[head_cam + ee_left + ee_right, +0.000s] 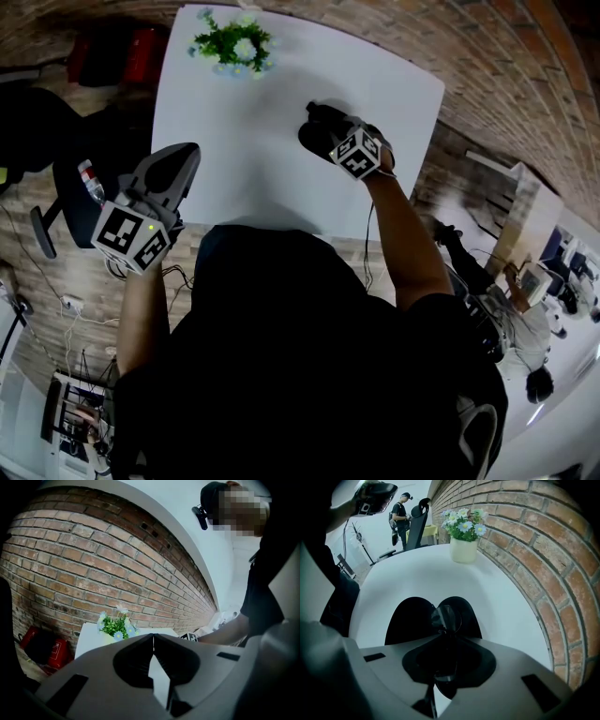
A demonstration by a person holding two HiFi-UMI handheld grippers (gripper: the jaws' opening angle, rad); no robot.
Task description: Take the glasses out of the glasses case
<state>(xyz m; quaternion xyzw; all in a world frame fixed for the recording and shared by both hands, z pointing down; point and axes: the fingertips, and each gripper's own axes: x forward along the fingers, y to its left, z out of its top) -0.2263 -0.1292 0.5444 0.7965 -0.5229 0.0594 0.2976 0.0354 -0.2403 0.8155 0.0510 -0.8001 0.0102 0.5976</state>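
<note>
Glasses (449,616) clamped in right gripper (439,632), open black case (408,620) beyond

The right gripper (322,120) is being held over a dark glasses case (311,141), upper centre; the left gripper (180,161) is being held at frame left.

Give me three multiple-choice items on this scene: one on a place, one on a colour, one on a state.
1. Where does the flower pot stand?
A. far end of the white table
B. on the floor
C. on a chair
2. What colour is the glasses case?
A. red
B. black
C. white
3. What does the right tool hold?
A. nothing
B. a cup
C. the glasses
Answers: A, it stands at the far edge; B, both open halves are black; C, its jaws are shut on them.
</note>
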